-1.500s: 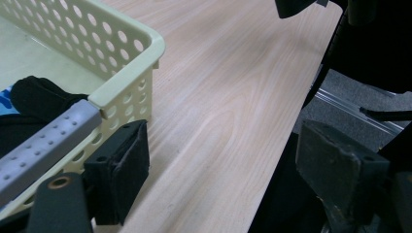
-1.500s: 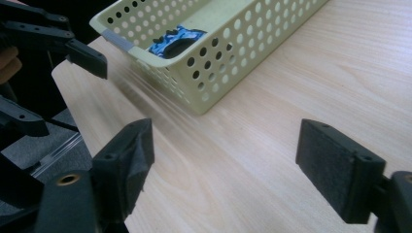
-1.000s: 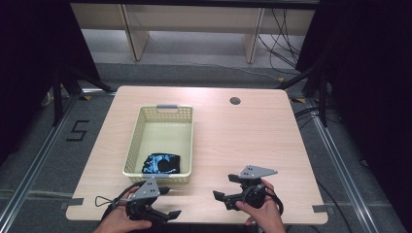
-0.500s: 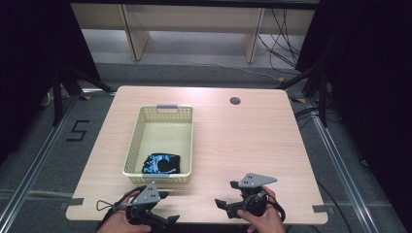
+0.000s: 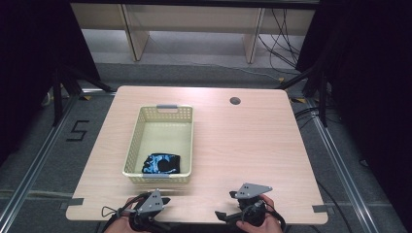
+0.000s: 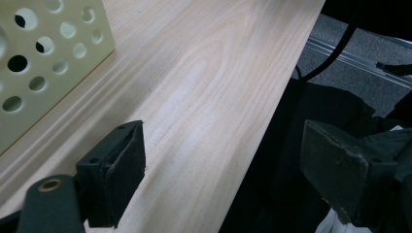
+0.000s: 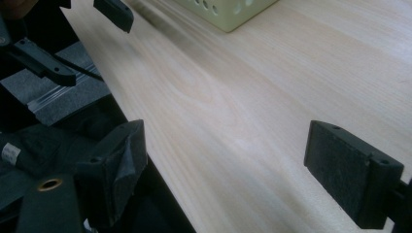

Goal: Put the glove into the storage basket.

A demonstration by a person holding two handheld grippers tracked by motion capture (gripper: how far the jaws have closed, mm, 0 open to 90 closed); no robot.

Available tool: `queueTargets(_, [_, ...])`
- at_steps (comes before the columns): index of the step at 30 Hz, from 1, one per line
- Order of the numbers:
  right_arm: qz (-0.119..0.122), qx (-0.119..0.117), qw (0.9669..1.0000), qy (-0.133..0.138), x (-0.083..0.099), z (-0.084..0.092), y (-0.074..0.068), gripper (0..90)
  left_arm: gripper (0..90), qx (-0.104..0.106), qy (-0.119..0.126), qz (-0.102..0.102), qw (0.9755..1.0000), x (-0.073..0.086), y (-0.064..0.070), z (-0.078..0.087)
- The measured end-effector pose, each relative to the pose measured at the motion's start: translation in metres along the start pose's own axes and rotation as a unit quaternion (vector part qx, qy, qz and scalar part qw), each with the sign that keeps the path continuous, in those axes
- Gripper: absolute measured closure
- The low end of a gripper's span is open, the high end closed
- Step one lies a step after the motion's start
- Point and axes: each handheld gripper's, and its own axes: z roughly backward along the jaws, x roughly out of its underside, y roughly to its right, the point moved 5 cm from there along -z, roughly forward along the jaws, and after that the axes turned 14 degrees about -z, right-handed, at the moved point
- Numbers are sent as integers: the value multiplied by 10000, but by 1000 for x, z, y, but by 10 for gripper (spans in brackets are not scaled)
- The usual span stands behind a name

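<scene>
While both hands sit at the tabletop's (image 5: 252,145) near edge, the left claw (image 5: 163,200) and right claw (image 5: 224,206) gape wide, holding nothing, just short of the basket (image 5: 132,150); a dark cloth (image 5: 161,163) lies in its near end.

Table (image 5: 243,145): pale wood-grain top, smooth, w/ soft satin sheen, streaky grain clear in both gripper views. Basket (image 5: 133,145): cream plastic, matt, walls punched w/ round holes; grey handle bits at each end. Cloth (image 5: 162,164) inside: dark fabric w/ blue print, crumpled, soft-looking. Left gripper (image 6: 221,170) & right gripper (image 7: 228,170): black matt jaws, pads look rubbery, slightly rough; grey flat plate on top of each, dull finish
</scene>
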Motion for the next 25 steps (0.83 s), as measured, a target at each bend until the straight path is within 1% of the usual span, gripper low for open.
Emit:
queueTargets(1, [35,-14,10000,0,0,0,0,167,166,-13,-42,25,10000,1,0,0])
queueTargets(2, [73,-9,10000,48,0,-1,0,167,166,-31,-104,-47,9999,2,-1,0])
queueTargets(3, [72,-17,10000,36,0,-1,1,167,166,-5,-43,-64,10000,1,-1,0])
queueTargets(4, [58,-20,10000,20,1,-2,1,167,166,0,-52,-62,10000,1,-1,0])
queueTargets(5, [-70,-24,10000,-22,2,-2,-1,167,166,-2,-53,-58,10000,1,-2,0])
queueTargets(6, [0,-20,10000,-11,2,-2,0,167,166,-4,-88,-90,9999,2,-2,0])
queueTargets(7, [4,-30,10000,-27,2,-2,0,167,166,8,-125,-163,9998,2,-3,0])
queueTargets(9, [45,-16,10000,-62,2,-2,1,167,166,18,-38,-77,10000,2,-1,-1])
queueTargets(11, [59,-30,9999,-78,2,-2,1,167,166,38,-56,-105,9999,2,-1,-1])
queueTargets(12, [77,-12,9999,-84,2,-3,1,167,166,36,-65,-69,9999,2,-1,-1])
queueTargets(13, [15,-11,9999,-100,3,-3,0,167,166,48,-96,19,9999,2,0,-2])
queueTargets(14, [-36,-25,9999,-110,3,-3,-1,167,166,42,-23,64,10000,2,1,-2])
queueTargets(15, [13,-19,9999,-99,3,-3,0,167,166,15,-45,-97,9999,1,-2,-1])
queueTargets(16, [28,-21,9999,-100,3,-3,0,167,166,20,-54,-94,9999,1,-2,0])
queueTargets(17, [3,-16,9999,-106,3,-3,0,167,165,16,-52,-43,10000,1,-1,0])
queueTargets(18, [72,-23,9999,-88,2,-3,1,167,166,16,-51,-47,10000,1,-1,0])
queueTargets(22, [79,-3,9999,-104,3,-3,3,167,165,14,-94,-75,9999,2,-2,0])
queueTargets(23, [29,0,9999,-117,3,-4,2,167,165,12,-90,-68,9999,2,-2,0])
queueTargets(24, [83,23,9999,-111,3,-4,4,167,165,16,-52,54,10000,1,-1,0])
queueTargets(25, [81,25,9999,-119,3,-4,4,167,166,14,-53,58,10000,1,-1,0])
